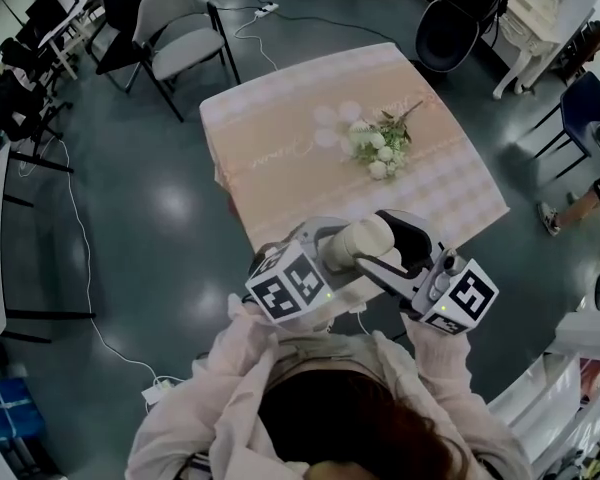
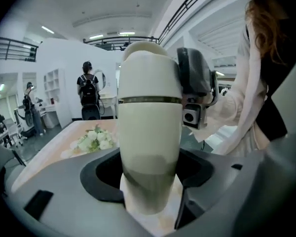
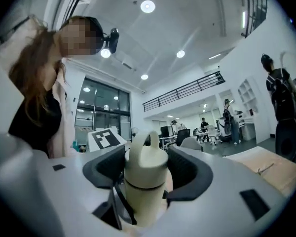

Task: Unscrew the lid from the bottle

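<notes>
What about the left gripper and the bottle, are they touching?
Touching. The left gripper view shows the left gripper with its dark pads pressed against both sides of the bottle, with no gap on either side.

Right gripper (image 3: 147, 154) clamping its jaws on cream lid (image 3: 147, 168) of bottle (image 3: 142, 204), marker cube (image 3: 104, 138) showing at the lid's ten o'clock, table (image 3: 274, 167) lying at three o'clock.

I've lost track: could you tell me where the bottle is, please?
In the head view, the bottle is low at centre, just short of the near corner of the table, body in the left hand-held gripper, lid in the right hand-held gripper.
</notes>
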A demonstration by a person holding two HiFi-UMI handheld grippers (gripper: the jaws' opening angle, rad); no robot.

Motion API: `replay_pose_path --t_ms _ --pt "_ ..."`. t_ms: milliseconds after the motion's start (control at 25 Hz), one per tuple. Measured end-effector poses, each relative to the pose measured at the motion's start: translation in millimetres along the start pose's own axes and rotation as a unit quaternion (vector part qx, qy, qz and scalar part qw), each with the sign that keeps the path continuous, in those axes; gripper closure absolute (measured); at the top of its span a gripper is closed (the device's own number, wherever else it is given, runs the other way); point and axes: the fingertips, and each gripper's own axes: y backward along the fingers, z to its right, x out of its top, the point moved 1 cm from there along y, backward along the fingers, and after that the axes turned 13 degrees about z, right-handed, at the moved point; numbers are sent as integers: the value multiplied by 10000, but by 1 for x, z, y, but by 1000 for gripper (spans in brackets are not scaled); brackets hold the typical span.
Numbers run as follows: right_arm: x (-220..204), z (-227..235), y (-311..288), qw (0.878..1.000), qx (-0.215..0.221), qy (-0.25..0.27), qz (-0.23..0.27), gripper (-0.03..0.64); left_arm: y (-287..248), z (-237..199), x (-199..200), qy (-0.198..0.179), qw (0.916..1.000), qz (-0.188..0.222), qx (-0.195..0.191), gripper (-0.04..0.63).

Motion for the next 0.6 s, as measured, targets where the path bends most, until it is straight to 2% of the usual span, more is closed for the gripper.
replay_pose_path --t_ms 40,120,240,320,440,480,520,600 --pt "0 -1 0 10000 60 70 -34 328 1 1 -1 -45 10000 -43 -44 279" --pt "4 -7 1 9989 474 71 -16 330 5 7 0 -111 9994 -62 -326 279" --pt "15 -24 4 9894 1440 -84 167 330 13 25 9 -214 9933 18 -1136 279" --pt "19 -37 10 9737 2262 -180 211 330 19 41 13 -247 9840 69 -1766 279" --pt "21 -54 19 9423 3330 -288 167 331 25 62 14 -284 9677 88 -2505 279" --pt "22 -55 19 9361 3497 -341 162 330 24 65 14 -268 9650 103 -2607 279" --pt "22 -53 17 9356 3505 -386 184 330 23 65 14 -230 9655 143 -2590 279" --pt "26 -40 11 9517 3014 -449 371 318 19 54 16 -53 9751 296 -2196 279"
